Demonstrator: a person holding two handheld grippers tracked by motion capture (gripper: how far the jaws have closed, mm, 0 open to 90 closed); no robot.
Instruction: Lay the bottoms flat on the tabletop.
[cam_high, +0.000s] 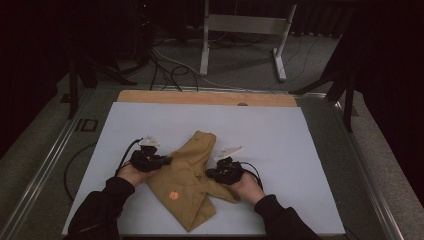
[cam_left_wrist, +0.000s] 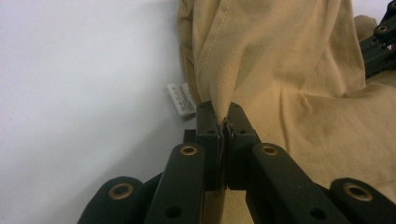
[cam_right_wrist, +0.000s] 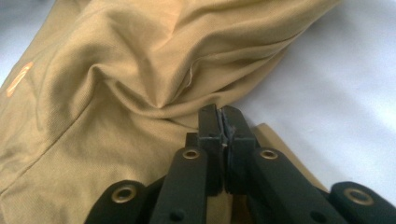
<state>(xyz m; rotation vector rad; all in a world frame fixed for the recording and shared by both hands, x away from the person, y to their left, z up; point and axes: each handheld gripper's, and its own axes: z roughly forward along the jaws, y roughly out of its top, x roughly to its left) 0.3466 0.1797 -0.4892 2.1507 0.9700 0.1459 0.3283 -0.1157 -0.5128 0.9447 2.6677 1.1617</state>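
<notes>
A tan garment (cam_high: 185, 175) lies crumpled on the white board (cam_high: 280, 140), with a small orange mark (cam_high: 173, 195) on its near part. My left gripper (cam_high: 166, 160) is at the garment's left edge. In the left gripper view it (cam_left_wrist: 224, 122) is shut on a raised fold of the tan cloth (cam_left_wrist: 303, 70), next to a white label (cam_left_wrist: 181, 99). My right gripper (cam_high: 210, 174) is at the garment's right edge. In the right gripper view its jaws (cam_right_wrist: 220, 122) are pressed together on the cloth's edge (cam_right_wrist: 116, 93), and the orange mark (cam_right_wrist: 18, 79) sits at far left.
A wooden strip (cam_high: 200, 97) runs along the board's far edge. Beyond it, on the floor, are cables (cam_high: 165, 65) and a white metal stand (cam_high: 240, 40). The right gripper's black links (cam_left_wrist: 380, 42) appear at the top right of the left gripper view.
</notes>
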